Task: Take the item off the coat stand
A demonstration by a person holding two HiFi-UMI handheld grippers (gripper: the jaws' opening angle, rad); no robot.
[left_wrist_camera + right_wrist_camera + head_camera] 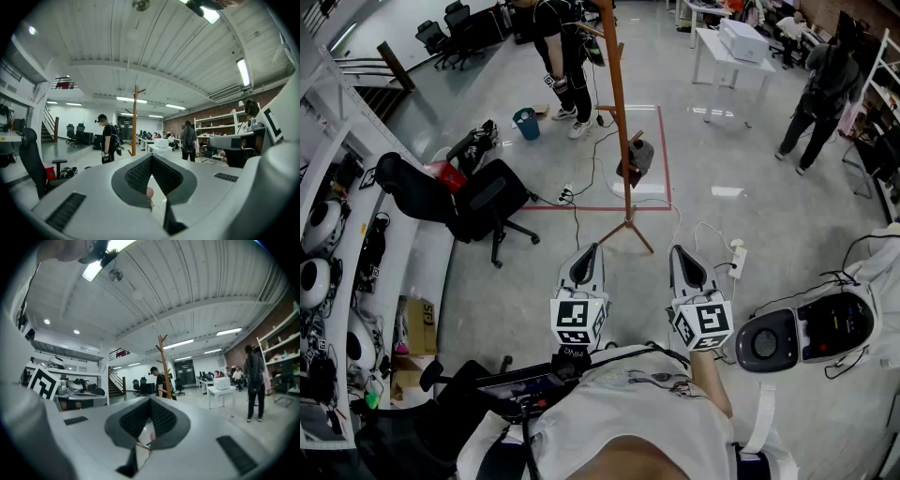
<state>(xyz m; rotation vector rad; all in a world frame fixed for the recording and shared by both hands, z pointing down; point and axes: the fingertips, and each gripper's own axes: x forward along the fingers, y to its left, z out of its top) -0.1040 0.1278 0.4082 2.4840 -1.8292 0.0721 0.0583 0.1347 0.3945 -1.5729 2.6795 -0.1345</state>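
- One tall brown wooden coat stand (620, 112), upright on splayed legs, well ahead of both jaw pairs and lined up between them.
- Black swivel office chair (487, 199), ahead and off to the left of the left jaws.
- Grey plastic left gripper (592, 247) with marker cube, level, jaws closed tip to tip, nothing between.
- Grey plastic right gripper (678, 249), level alongside, jaws likewise pressed together and empty.
- Small dark grey-and-brown item (638, 154), hanging partway down the stand's pole, far beyond the jaw tips, untouched.
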